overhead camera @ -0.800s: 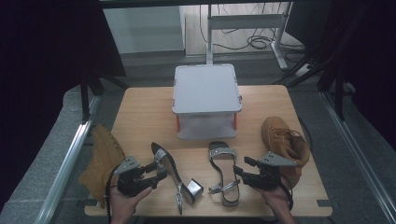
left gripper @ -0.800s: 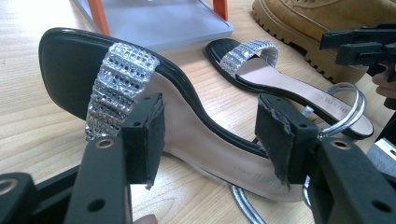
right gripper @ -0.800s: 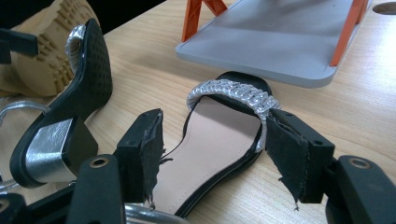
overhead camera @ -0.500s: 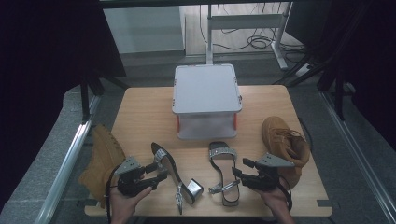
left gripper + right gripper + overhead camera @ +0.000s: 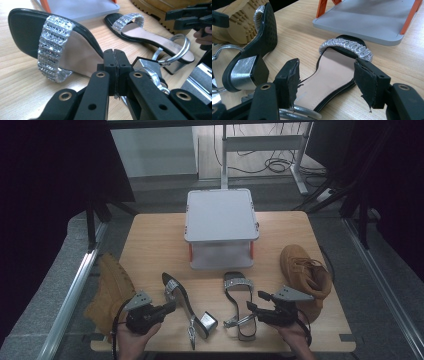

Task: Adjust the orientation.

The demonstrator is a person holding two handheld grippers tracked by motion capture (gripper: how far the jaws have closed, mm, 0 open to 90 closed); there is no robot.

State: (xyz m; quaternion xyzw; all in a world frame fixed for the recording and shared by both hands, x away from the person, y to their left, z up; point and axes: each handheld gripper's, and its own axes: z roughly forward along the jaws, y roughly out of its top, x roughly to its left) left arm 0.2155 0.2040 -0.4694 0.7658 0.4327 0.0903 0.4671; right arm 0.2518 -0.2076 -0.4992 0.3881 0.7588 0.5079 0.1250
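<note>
- Over the table, from the high view: left gripper (image 5: 167,308) just beside the left sandal (image 5: 182,306), which lies tipped on its side; right gripper (image 5: 253,309) at the heel end of the right sandal (image 5: 239,305), flat on the wooden table (image 5: 155,245) in front of the grey box (image 5: 221,226). Tan boots at both edges; likely snagging of a trailing cable on the right boot (image 5: 305,275) if swung wide.
- Along the left gripper view: jaws pressed together on nothing, tips hovering over the left sandal (image 5: 60,47). Risk of shoving it aside rather than gripping, unless opened first.
- Along the right gripper view: jaws spread wide, straddling the right sandal (image 5: 334,72), not yet closed. Worn, frayed pads (image 5: 293,75); probable slipping on the thin sole, or catching the metal ankle strap (image 5: 299,112).
</note>
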